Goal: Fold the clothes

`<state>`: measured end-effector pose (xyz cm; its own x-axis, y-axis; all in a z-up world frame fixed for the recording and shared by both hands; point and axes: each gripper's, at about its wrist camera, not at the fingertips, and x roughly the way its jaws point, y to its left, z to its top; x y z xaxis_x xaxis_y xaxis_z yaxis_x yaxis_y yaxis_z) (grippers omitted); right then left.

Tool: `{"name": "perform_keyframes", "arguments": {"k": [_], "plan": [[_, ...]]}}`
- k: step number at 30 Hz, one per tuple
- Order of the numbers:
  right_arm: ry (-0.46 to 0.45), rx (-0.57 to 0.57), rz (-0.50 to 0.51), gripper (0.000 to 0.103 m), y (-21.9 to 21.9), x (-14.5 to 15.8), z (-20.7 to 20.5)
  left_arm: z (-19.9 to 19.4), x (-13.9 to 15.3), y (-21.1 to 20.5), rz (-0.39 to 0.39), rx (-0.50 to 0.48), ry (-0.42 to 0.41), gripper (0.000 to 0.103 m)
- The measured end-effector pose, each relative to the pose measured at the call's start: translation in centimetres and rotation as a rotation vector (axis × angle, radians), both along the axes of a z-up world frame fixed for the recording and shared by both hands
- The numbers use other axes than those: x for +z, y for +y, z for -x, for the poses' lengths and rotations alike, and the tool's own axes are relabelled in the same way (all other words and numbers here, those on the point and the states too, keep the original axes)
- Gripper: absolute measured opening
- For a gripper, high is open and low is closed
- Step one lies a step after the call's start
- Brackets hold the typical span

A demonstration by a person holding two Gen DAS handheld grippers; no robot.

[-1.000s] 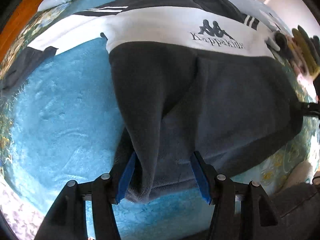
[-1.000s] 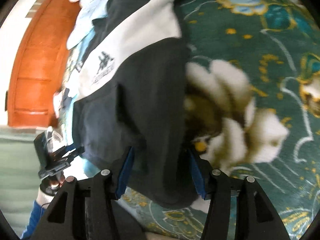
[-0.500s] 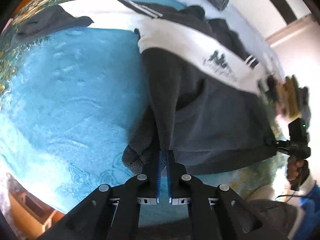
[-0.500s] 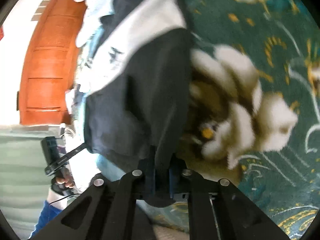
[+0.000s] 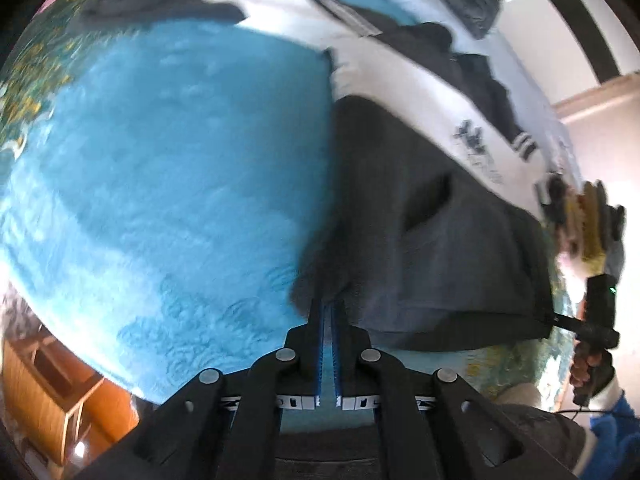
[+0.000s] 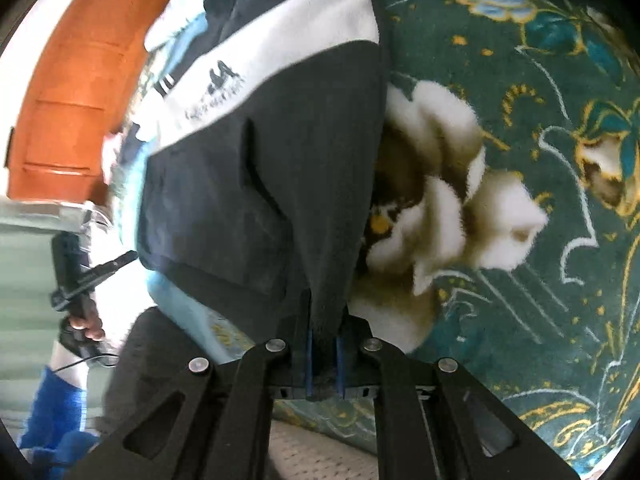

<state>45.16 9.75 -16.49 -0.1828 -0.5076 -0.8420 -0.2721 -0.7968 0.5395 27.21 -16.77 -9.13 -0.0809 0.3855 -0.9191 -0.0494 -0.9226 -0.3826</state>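
One sweatshirt (image 5: 432,240): dark grey fleece body, white chest band with a dark printed logo, striped sleeves. It lies on a blue blanket (image 5: 160,168) over a green floral bedspread (image 6: 520,80). Left gripper (image 5: 329,308) pinches its hem at 6 o'clock; right gripper (image 6: 323,320) pinches the opposite hem corner. Two grippers, one garment.

Bright daylight, motion blur, fisheye warp, dark corners.
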Motion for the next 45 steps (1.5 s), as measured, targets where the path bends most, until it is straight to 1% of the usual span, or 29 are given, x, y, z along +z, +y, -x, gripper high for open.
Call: {"name": "perform_keyframes", "arguments": {"k": [1, 3, 5, 7, 8, 9, 10, 11, 12, 14, 15, 16, 17, 19, 20, 24, 26, 27, 29, 31, 32, 33, 35, 36, 38, 39, 42, 43, 45], "plan": [[0.000, 0.001, -0.006, 0.009, 0.1, 0.0, 0.1, -0.1, -0.1, -0.4, 0.010, 0.014, -0.009, 0.005], [-0.001, -0.023, 0.022, 0.011, 0.8, 0.4, 0.2, -0.3, -0.1, -1.3, -0.001, 0.053, -0.006, 0.005], [0.032, -0.033, -0.006, 0.013, 1.6, 1.7, 0.1, -0.4, 0.1, -2.0, -0.022, 0.092, 0.004, 0.005], [0.088, -0.051, -0.049, 0.020, 3.0, 3.3, 0.0, -0.3, 1.1, -2.4, -0.034, 0.145, 0.046, 0.005], [0.123, -0.069, -0.077, 0.031, 4.1, 4.2, 0.0, -0.1, 1.5, -2.3, -0.031, 0.160, 0.059, 0.005], [0.164, -0.107, -0.141, 0.040, 5.1, 5.2, 0.5, 0.1, 2.2, -2.1, -0.020, 0.186, 0.089, 0.005], [0.202, -0.145, -0.206, 0.041, 6.1, 6.2, 1.2, 0.4, 2.8, -1.8, -0.016, 0.208, 0.111, 0.005], [0.218, -0.172, -0.287, 0.042, 6.9, 6.8, 2.0, 0.7, 3.6, -1.4, -0.011, 0.240, 0.142, 0.005], [0.234, -0.200, -0.367, 0.045, 7.8, 7.5, 2.9, 0.9, 4.2, -1.0, -0.009, 0.263, 0.164, 0.006], [0.257, -0.253, -0.468, 0.049, 10.1, 8.4, 5.1, 1.2, 5.3, -0.1, -0.007, 0.309, 0.207, 0.013], [0.258, -0.273, -0.521, 0.049, 11.2, 8.6, 6.4, 1.1, 6.0, 0.2, -0.008, 0.334, 0.230, 0.030], [0.249, -0.286, -0.574, 0.049, 12.4, 8.5, 7.7, 1.0, 6.6, 0.5, -0.009, 0.359, 0.253, 0.053], [0.238, -0.298, -0.625, 0.049, 13.5, 8.5, 8.9, 1.0, 7.1, 1.2, -0.010, 0.377, 0.275, 0.066], [0.208, -0.297, -0.691, 0.055, 14.9, 7.7, 11.3, 0.7, 7.7, 2.8, -0.020, 0.394, 0.308, 0.067], [0.192, -0.296, -0.722, 0.064, 15.5, 7.3, 12.4, 0.7, 7.9, 3.4, -0.027, 0.395, 0.317, 0.067], [0.113, -0.284, -0.782, 0.065, 17.2, 4.8, 15.4, 0.7, 7.4, 6.1, 0.000, 0.377, 0.303, 0.067], [0.071, -0.315, -0.782, 0.065, 18.2, 3.7, 15.7, 0.6, 7.3, 7.0, 0.015, 0.361, 0.293, 0.067], [0.066, -0.329, -0.769, 0.065, 18.5, 3.5, 15.6, 0.5, 7.4, 7.3, 0.025, 0.351, 0.289, 0.067], [0.057, -0.364, -0.732, 0.065, 19.4, 3.2, 15.0, 0.4, 7.4, 7.5, 0.031, 0.361, 0.287, 0.067], [0.048, -0.384, -0.712, 0.063, 20.1, 2.9, 14.5, 0.3, 7.2, 7.1, 0.014, 0.387, 0.276, 0.068], [0.052, -0.381, -0.701, 0.052, 20.1, 3.1, 14.4, 0.3, 7.1, 7.0, 0.004, 0.398, 0.271, 0.068], [0.056, -0.378, -0.690, 0.037, 20.1, 3.2, 14.4, 0.2, 7.0, 6.8, -0.001, 0.407, 0.267, 0.068], [0.064, -0.371, -0.667, 0.022, 20.1, 3.5, 14.3, 0.1, 6.8, 6.4, -0.010, 0.425, 0.260, 0.068], [0.068, -0.372, -0.651, 0.020, 20.1, 3.8, 14.3, 0.1, 6.7, 6.1, -0.019, 0.435, 0.257, 0.068], [0.096, -0.399, -0.572, 0.019, 20.3, 4.7, 14.0, -0.1, 6.6, 5.6, -0.037, 0.455, 0.249, 0.068], [0.111, -0.428, -0.504, 0.018, 20.6, 5.2, 13.8, -0.1, 6.5, 5.4, -0.045, 0.464, 0.245, 0.068], [0.185, -0.524, -0.236, 0.018, 20.9, 7.3, 13.1, -0.2, 6.1, 4.6, -0.071, 0.493, 0.225, 0.068], [0.212, -0.531, -0.186, 0.018, 20.6, 8.2, 13.2, -0.3, 6.0, 4.3, -0.079, 0.503, 0.222, 0.068], [0.264, -0.507, -0.134, 0.018, 19.3, 10.2, 14.1, -0.4, 5.8, 3.7, -0.096, 0.523, 0.215, 0.068]]}}
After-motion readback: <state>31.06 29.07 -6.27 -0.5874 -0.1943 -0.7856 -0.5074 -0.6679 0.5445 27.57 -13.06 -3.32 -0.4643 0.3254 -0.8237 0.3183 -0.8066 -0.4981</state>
